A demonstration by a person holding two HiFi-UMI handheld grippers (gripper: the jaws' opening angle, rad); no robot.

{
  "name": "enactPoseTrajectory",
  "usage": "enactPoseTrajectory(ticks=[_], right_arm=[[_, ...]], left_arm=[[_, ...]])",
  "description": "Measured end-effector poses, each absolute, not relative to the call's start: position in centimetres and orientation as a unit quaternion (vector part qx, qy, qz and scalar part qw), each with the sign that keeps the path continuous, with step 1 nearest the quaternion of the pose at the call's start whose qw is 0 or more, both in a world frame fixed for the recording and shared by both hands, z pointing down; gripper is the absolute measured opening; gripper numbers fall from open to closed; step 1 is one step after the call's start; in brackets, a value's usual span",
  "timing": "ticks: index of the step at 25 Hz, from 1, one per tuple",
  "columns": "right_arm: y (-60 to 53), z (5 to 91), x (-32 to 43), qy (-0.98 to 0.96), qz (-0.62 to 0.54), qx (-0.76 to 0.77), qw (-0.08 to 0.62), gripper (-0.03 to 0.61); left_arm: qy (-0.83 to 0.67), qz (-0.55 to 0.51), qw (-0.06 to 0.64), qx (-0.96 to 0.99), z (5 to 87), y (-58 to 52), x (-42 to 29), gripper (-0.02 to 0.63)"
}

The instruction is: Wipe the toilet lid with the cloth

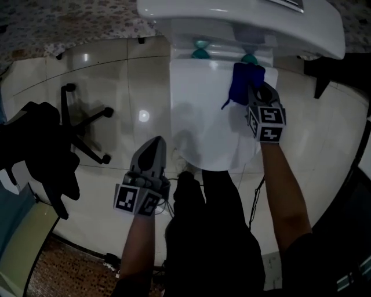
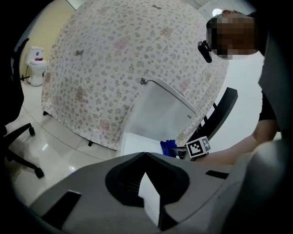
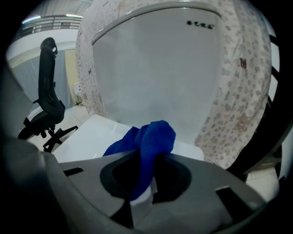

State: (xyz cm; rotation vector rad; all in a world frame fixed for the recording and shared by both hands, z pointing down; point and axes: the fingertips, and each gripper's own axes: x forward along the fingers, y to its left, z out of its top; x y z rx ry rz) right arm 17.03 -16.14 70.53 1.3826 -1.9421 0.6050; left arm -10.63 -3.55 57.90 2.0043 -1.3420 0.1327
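The white toilet lid (image 1: 206, 116) lies shut below the cistern (image 1: 243, 17). A blue cloth (image 1: 242, 82) is bunched at the lid's far right corner, near the hinge. My right gripper (image 1: 250, 86) is shut on the cloth (image 3: 149, 141), which bulges out from between its jaws over the lid (image 3: 91, 135). My left gripper (image 1: 152, 152) hangs off the lid's front left, over the floor, its jaws closed together with nothing in them. From the left gripper view the cloth (image 2: 167, 147) and the lid (image 2: 137, 145) show ahead of the left gripper (image 2: 144, 154).
A black office chair (image 1: 40, 148) stands on the tiled floor at the left, its star base (image 1: 87, 125) near the toilet. Floral fabric (image 2: 123, 59) drapes behind the cistern. Two teal caps (image 1: 200, 51) sit at the lid hinges. A person's legs (image 1: 211, 232) stand before the bowl.
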Motion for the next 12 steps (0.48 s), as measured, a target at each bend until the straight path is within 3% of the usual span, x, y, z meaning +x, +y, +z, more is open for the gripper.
enactPoseTrajectory(ticks=[7, 12], right_arm=[[-14.2, 71.2, 26.4, -0.684, 0.265, 0.593, 0.333, 0.067], [-13.9, 70.4, 26.7, -0.682, 0.252, 0.602, 0.329, 0.066]], left_arm=[[-0.512, 0.079, 0.353, 0.779, 59.7, -3.0, -10.3, 0.0], [-0.515, 0.069, 0.376, 0.767, 60.1, -2.5, -9.9, 0.0]])
